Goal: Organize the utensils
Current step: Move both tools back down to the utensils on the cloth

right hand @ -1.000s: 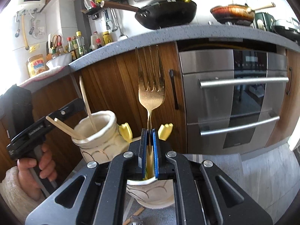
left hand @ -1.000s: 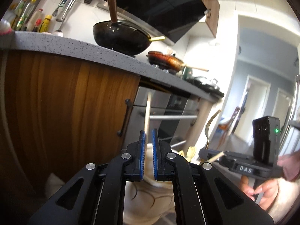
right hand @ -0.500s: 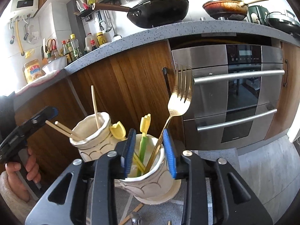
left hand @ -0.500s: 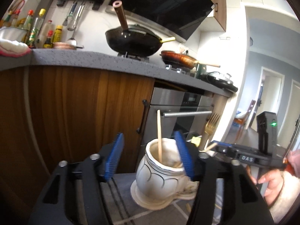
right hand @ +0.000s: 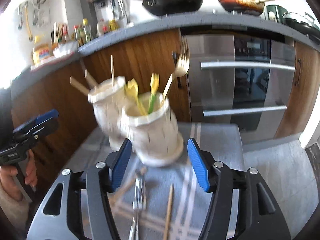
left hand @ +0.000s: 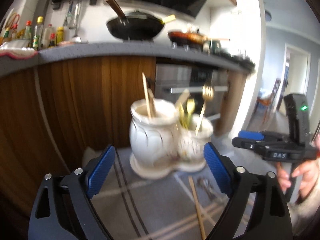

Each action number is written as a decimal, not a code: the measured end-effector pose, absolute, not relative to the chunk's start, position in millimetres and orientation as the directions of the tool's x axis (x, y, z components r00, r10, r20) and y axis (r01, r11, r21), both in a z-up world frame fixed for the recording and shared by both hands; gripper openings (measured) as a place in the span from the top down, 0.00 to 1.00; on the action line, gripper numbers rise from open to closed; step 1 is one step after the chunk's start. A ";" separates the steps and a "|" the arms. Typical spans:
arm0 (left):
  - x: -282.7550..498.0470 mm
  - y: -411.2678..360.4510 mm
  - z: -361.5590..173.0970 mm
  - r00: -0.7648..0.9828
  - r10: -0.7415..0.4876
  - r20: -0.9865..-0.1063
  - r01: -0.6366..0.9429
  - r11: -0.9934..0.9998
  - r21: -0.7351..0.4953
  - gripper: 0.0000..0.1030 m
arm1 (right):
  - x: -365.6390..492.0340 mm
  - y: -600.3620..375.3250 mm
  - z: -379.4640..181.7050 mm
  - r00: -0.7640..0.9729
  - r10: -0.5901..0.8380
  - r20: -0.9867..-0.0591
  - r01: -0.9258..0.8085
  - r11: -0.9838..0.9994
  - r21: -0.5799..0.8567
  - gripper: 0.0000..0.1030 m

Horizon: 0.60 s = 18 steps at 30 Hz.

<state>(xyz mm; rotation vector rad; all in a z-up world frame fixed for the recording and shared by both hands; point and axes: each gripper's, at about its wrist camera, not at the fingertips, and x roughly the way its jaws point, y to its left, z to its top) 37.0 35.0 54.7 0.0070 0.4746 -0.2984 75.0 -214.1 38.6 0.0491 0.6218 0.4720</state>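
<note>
A white ceramic double utensil holder (left hand: 168, 138) (right hand: 140, 124) stands on a grey striped cloth (left hand: 152, 204) (right hand: 216, 140). Its one cup holds wooden chopsticks (left hand: 148, 98) (right hand: 112, 70). The other cup holds a gold fork (left hand: 207, 94) (right hand: 181, 64) and yellow-green utensils (right hand: 153, 88). My left gripper (left hand: 158, 172) is open and empty, in front of the holder. My right gripper (right hand: 159, 166) is open and empty, just short of the fork's cup. A loose chopstick (left hand: 197, 206) (right hand: 169, 210) and a metal utensil (right hand: 139, 198) lie on the cloth.
A wooden cabinet front (left hand: 80, 104) and a steel oven (right hand: 248, 84) stand behind the cloth. A grey counter (left hand: 120, 50) above carries a black wok (right hand: 172, 2), a pan and bottles. Each gripper shows at the side in the other's view.
Both grippers opened wide and drew back from the holder. The right one let go of the gold fork, which now stands in its cup; the left one let go of a chopstick.
</note>
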 end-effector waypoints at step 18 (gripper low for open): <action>20.5 -32.4 -36.9 0.679 -0.259 -0.687 0.327 0.944 -0.033 0.13 | 56.8 -179.0 -31.9 0.424 0.501 -0.754 -0.566 0.797 0.211 0.91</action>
